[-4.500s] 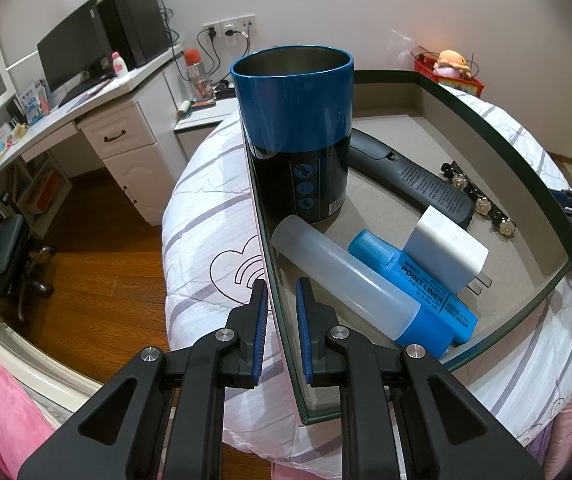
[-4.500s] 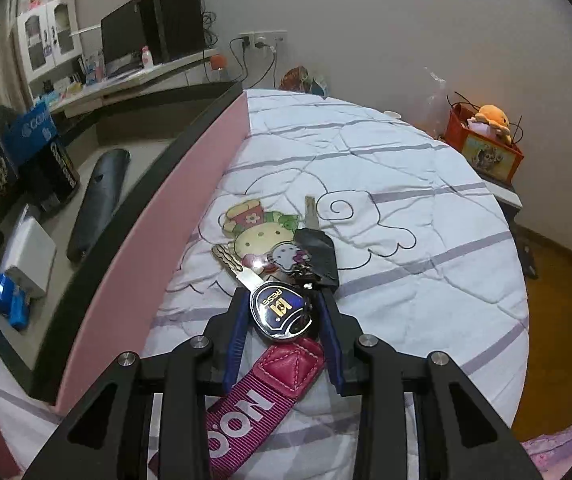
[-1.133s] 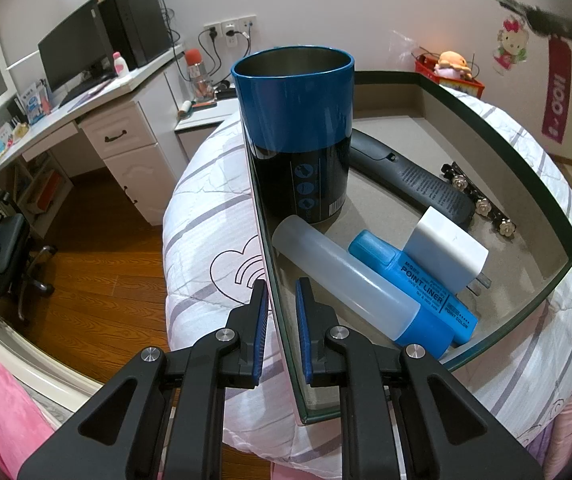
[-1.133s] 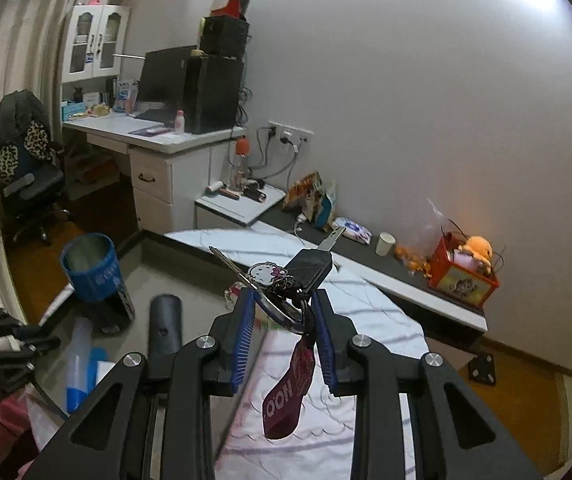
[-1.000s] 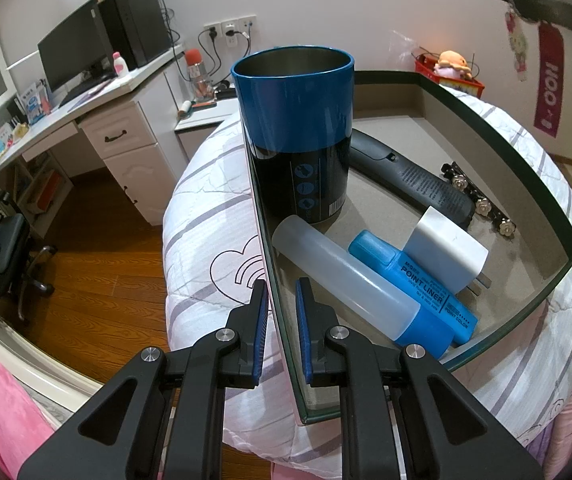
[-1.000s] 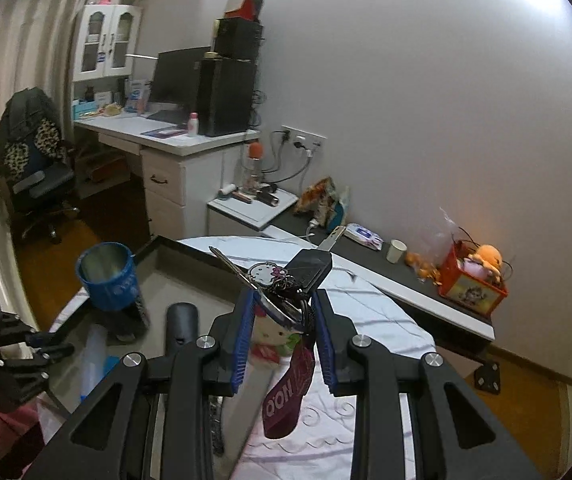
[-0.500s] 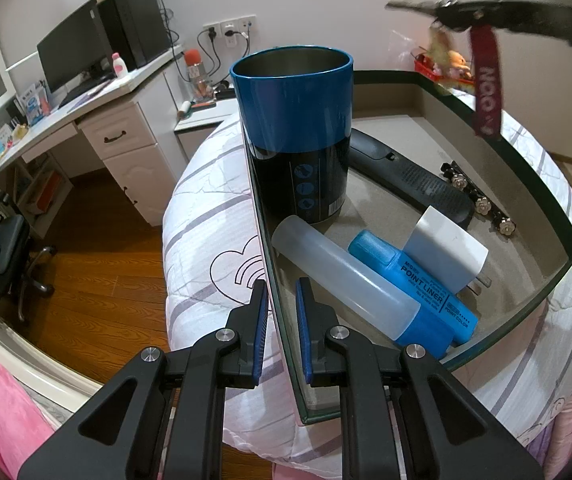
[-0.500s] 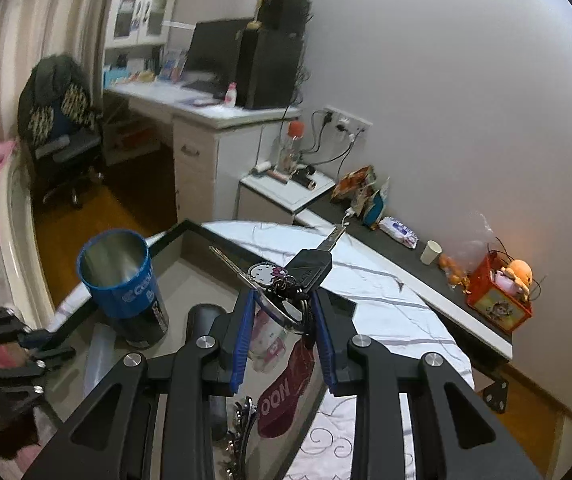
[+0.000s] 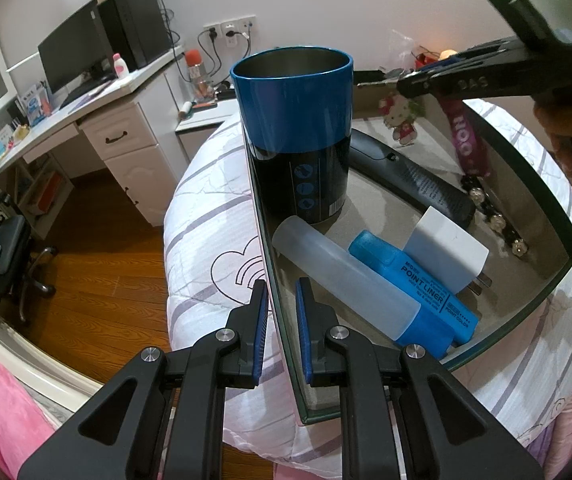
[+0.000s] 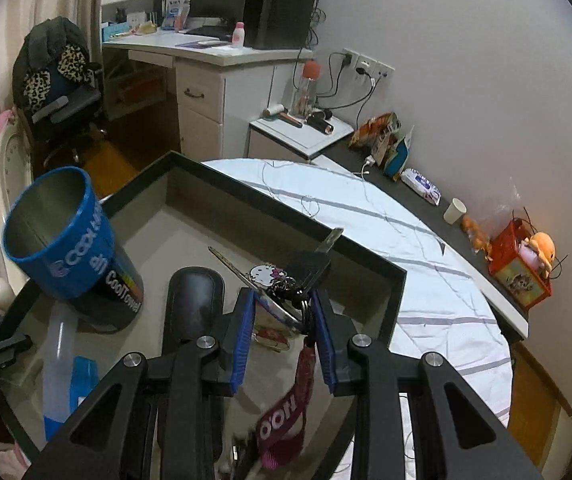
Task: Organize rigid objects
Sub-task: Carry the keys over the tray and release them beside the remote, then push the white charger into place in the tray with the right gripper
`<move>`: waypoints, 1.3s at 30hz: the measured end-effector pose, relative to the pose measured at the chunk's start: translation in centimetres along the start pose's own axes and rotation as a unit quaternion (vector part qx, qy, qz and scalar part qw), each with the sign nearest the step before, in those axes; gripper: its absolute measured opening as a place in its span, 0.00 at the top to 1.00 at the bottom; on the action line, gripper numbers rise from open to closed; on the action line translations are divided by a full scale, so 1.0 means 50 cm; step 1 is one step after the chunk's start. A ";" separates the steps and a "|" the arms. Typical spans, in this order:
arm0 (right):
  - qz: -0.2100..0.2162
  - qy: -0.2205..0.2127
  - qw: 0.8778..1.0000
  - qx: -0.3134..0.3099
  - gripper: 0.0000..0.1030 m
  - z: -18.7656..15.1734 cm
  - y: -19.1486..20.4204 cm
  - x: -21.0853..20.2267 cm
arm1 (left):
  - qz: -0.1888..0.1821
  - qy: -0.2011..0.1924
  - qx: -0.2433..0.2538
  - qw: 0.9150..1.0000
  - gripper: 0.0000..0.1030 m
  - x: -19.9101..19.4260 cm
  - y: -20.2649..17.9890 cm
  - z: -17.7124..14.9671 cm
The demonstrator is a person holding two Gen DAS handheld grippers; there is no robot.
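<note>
Left gripper [image 9: 280, 332]: blue-padded jaws straddled the near wall of the tray; contact with the wall could not be confirmed.
Tray [image 9: 554, 216]: dark-rimmed, grey floor, resting on a white quilt [image 9: 210, 232].
Tumbler [image 9: 296, 132]: blue over black, upright in the tray's near corner.
Translucent bottle [image 9: 342, 276]: lying flat, just beside the blue marker [image 9: 414, 284].
White charger [image 9: 446, 252]: resting against the marker, prongs outward.
Black cylinder [image 9: 410, 178]: lying behind the tumbler.
Studded strip [image 9: 494, 218]: along the far wall.
Right gripper [image 9: 410, 80]: above the tray's far side, carrying a key bunch [image 9: 402, 116] with cat charm and magenta strap hanging down.
</note>
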State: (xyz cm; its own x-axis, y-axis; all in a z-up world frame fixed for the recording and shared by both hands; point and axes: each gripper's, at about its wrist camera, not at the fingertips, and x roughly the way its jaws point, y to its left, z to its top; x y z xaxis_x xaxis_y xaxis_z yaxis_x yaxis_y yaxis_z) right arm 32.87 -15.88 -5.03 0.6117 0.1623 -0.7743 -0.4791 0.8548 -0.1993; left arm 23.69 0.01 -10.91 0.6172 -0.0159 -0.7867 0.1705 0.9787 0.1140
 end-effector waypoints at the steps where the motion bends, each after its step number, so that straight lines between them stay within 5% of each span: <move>1: 0.001 0.006 1.000 0.002 0.71 0.000 0.000 0.006 | 0.000 0.000 0.000 1.000 0.88 0.000 0.000 0.000; 20: 0.053 0.000 0.997 0.049 0.71 0.023 -0.014 0.014 | 0.001 0.001 0.000 1.000 0.88 0.000 -0.002 -0.002; 32: 0.077 0.023 0.997 0.010 0.71 -0.015 0.020 -0.028 | -0.001 0.000 0.000 1.000 0.88 -0.002 -0.005 -0.002; 39: 0.151 0.050 0.987 -0.025 0.62 -0.059 0.069 -0.075 | -0.001 0.000 -0.001 1.000 0.88 -0.003 -0.007 -0.002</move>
State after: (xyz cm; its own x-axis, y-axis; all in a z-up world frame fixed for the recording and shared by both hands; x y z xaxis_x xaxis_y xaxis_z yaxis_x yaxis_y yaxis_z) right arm 27.07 -14.96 -4.57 0.3715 0.3539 -0.8583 -0.6620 0.7492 0.0224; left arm 23.49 -0.29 -10.90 0.6169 -0.0188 -0.7868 0.1704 0.9792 0.1102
